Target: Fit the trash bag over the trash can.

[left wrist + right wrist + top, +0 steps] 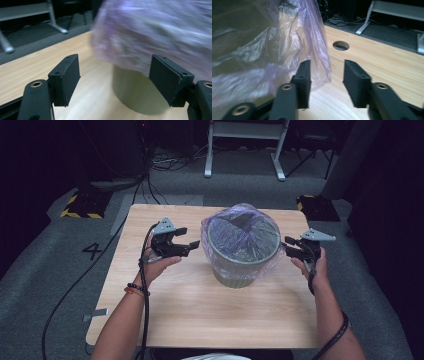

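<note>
A grey-green bin (pixel 242 270) stands in the middle of the wooden table (pixel 200 310). A see-through purple bag (pixel 240 227) lines it and is folded down over its rim. My left gripper (pixel 192 242) is just left of the bin at rim height, open. In the left gripper view its jaws (pixel 115 77) stand wide apart with nothing between them, and the bag (pixel 155 32) and bin (pixel 135 92) lie ahead. My right gripper (pixel 287 247) is open at the bin's right side. In the right gripper view (pixel 327 80) a loose fold of the bag (pixel 274 50) hangs by the left jaw, unpinched.
A round cable hole (pixel 341 45) is cut in the tabletop near the far right corner. Beyond the table, white desk legs (pixel 245 150) stand on grey carpet among cables. A yellow-and-black striped block (pixel 82 205) and a floor mark "4" (pixel 92 251) lie to the left.
</note>
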Demonstrator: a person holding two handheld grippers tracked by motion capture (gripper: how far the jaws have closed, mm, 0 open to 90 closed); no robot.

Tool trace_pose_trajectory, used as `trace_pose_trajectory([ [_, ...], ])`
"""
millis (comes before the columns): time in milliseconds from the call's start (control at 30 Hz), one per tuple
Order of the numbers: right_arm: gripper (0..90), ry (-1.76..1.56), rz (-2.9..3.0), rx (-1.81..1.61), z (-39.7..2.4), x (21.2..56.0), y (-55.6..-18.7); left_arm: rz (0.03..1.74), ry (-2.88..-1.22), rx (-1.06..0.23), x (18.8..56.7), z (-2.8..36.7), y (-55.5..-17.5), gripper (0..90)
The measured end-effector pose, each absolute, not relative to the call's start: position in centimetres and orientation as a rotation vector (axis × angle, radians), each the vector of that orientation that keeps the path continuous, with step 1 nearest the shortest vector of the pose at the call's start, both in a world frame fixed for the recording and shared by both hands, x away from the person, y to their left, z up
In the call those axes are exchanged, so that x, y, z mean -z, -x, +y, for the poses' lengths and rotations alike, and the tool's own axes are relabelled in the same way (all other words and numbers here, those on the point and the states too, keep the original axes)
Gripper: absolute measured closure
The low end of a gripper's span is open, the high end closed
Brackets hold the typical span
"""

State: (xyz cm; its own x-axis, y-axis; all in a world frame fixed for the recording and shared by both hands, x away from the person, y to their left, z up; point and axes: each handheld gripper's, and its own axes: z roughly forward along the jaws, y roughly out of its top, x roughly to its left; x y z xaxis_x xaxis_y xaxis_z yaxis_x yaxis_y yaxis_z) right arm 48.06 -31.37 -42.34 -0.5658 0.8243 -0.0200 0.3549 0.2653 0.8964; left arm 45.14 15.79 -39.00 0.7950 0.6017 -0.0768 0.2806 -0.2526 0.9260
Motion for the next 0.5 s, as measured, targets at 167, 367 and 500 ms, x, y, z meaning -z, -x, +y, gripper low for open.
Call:
trace_pose_trajectory([
  [167,40.0,-0.986,2.053,-1.195,-32.5,41.6,-46.4,0.575,-1.906,-0.346,39.2,14.3,-42.8,22.6],
  [367,35.6,-0.864,2.109,-1.222,-32.7,41.4,-44.0,0.529,-1.961,-0.315,39.7,12.5,-42.0,24.2],
  [500,32.7,-0.778,2.125,-1.283,-32.4,41.1,-42.4,0.525,-1.954,-0.300,39.8,11.9,-42.0,27.9],
])
